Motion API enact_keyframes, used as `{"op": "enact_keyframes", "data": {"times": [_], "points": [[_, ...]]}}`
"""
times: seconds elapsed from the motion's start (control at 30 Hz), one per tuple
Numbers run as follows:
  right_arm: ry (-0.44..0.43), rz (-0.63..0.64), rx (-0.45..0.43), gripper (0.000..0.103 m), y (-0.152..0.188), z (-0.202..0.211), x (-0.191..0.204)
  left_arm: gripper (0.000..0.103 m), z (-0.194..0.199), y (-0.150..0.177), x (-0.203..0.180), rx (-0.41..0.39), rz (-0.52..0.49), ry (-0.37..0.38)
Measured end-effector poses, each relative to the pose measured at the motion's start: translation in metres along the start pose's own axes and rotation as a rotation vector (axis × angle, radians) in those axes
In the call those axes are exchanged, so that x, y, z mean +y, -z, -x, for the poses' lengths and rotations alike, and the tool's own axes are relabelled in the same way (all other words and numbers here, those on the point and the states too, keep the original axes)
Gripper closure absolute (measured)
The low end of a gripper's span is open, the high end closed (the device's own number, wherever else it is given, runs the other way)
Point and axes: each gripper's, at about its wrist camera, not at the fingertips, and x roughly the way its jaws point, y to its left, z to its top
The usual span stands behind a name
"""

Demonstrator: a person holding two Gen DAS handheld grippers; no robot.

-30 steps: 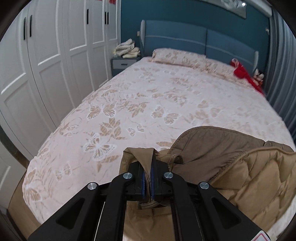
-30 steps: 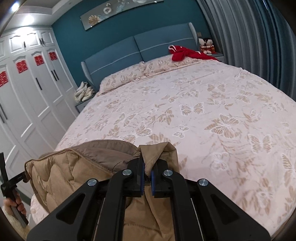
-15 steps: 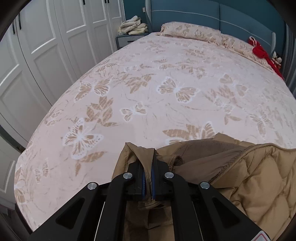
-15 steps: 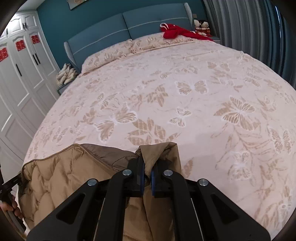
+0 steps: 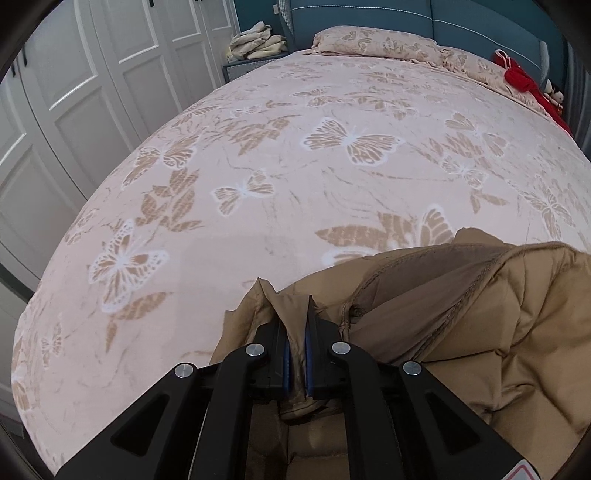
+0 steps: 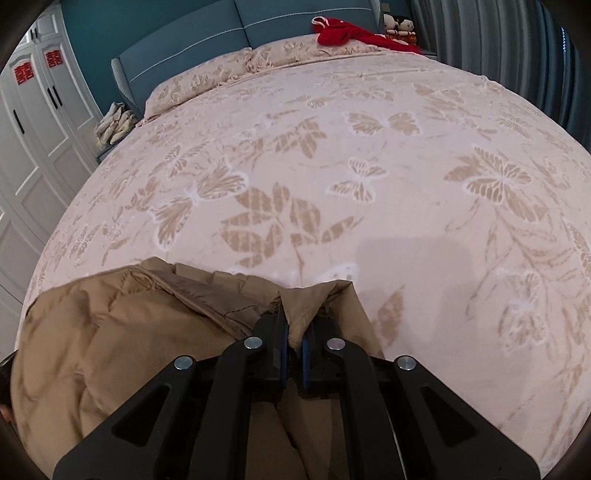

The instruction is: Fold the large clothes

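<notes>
A tan quilted jacket (image 5: pixel 480 332) hangs between my two grippers above the near end of a bed (image 5: pixel 295 166) with a pink butterfly-print cover. My left gripper (image 5: pixel 296 332) is shut on a fold of the jacket's edge. The jacket's lining and quilted body spread to its right. My right gripper (image 6: pixel 293 328) is shut on another fold of the same jacket (image 6: pixel 110 350), whose body bulges to its left. The jacket's lower part is hidden below both grippers.
White wardrobe doors (image 5: pixel 74 92) run along the left of the bed. A nightstand with folded cloths (image 5: pixel 255 44) stands by the blue headboard (image 6: pixel 221 29). A red garment (image 6: pixel 343 33) and dolls lie at the pillows. Grey curtains (image 6: pixel 517 48) hang on the right.
Both grippers, still holding the jacket, have moved forward over the bed and tilted downward; the bedcover now fills more of each view.
</notes>
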Motion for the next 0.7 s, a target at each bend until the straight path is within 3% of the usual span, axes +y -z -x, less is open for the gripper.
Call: {"op": "enact_keyframes", "data": {"times": [0.7], "points": [[-0.024, -0.033, -0.009, 0.099, 0.008, -0.018, -0.005, 0.096, -0.014, 0.007, -0.009, -0.044, 0.0, -0.003]]}}
